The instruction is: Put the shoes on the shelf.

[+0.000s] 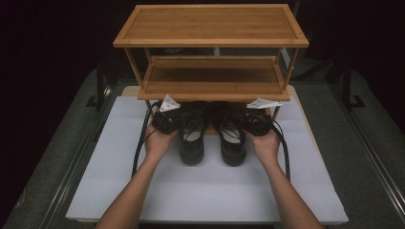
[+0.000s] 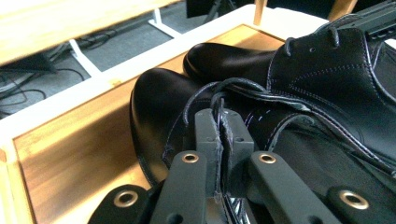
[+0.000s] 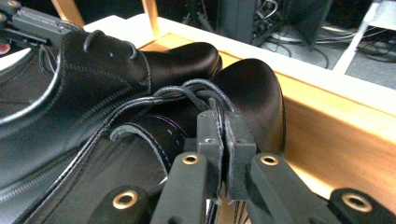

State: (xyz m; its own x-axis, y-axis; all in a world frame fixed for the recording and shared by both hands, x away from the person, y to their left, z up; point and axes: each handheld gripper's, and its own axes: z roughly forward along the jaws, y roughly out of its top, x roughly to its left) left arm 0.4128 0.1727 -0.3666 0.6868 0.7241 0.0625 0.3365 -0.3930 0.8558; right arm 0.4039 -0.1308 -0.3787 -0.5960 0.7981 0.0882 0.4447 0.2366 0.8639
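2 black shoes going under the rack's lowest shelf

Left gripper (image 2: pixel 223 128) and right gripper (image 3: pixel 225 128) are each clamping one shoe's (image 2: pixel 187 100) thin collar edge; the glossy leather is looking stiff, weighty, slippery.

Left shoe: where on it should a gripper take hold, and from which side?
Probably the thin collar edge of the left shoe, beside the laces, reached from its outer side. That rim is narrow enough to pinch, unlike the rounded toe, and the right shoe stands close on the inner side. The left gripper is shut on that edge, as the right gripper is on its shoe.
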